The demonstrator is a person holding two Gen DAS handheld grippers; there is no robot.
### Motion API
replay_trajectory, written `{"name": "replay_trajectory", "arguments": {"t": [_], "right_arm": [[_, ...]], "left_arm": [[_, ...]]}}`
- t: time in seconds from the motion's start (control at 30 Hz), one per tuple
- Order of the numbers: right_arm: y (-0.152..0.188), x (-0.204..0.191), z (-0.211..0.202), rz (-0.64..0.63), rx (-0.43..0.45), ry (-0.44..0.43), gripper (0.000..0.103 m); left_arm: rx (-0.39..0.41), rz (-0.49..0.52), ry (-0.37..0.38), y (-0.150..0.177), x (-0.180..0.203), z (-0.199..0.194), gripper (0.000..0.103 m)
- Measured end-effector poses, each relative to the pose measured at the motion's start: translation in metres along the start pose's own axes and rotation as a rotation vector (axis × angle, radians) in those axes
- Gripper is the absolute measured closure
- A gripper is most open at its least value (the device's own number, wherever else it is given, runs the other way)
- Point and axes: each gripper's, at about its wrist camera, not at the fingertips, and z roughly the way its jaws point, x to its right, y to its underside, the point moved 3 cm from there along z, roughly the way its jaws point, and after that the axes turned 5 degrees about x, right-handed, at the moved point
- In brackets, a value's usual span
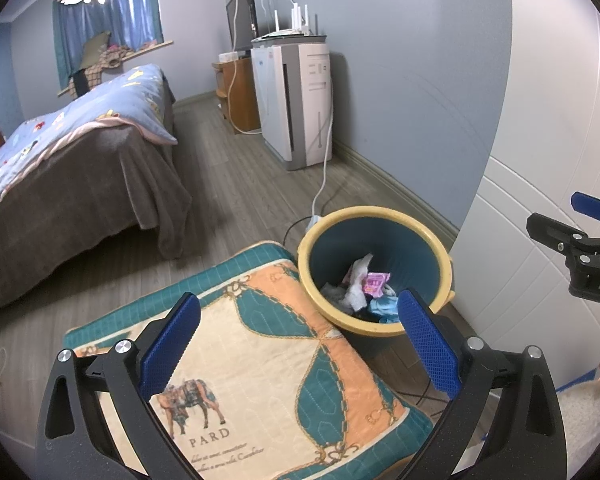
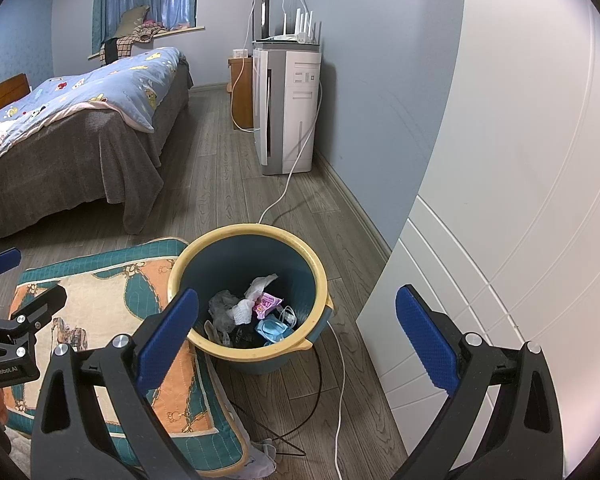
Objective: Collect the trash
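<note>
A blue trash bin with a yellow rim (image 1: 440,248) (image 2: 320,276) stands on the wood floor beside a white door. Inside lie crumpled white tissue (image 1: 358,276) (image 2: 260,282), a pink wrapper (image 1: 374,282) (image 2: 266,302), a light blue mask (image 1: 384,306) (image 2: 274,328) and grey plastic (image 2: 222,308). My left gripper (image 1: 300,344) is open and empty above a patterned cushion (image 1: 260,360), left of the bin. My right gripper (image 2: 296,340) is open and empty, with the bin between its fingers in view. Each gripper shows at the edge of the other's view.
A bed with a blue quilt (image 1: 80,140) (image 2: 80,104) fills the left. A white air purifier (image 1: 296,104) (image 2: 288,108) stands by the wall; its white cable (image 2: 340,380) and a black wire (image 2: 316,400) trail on the floor near the bin. The white door (image 2: 520,200) is on the right.
</note>
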Motion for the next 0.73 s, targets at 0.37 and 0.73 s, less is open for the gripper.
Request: {"name": "replay_trajectory", "arguments": {"t": [0.37,0.73], "right_arm": [[0.0004,0.0034,0.0008,0.003,-0.005,0.002,0.006],[0.0005,0.0076,0.0020,0.007,-0.009,0.004,0.006]], "left_arm": [[-0.019,-0.018,0.022,0.0050,0.0027,0.0024,0.005],[-0.047,-0.002,0.008,0.0022,0.0096,0.0054,0.005]]}}
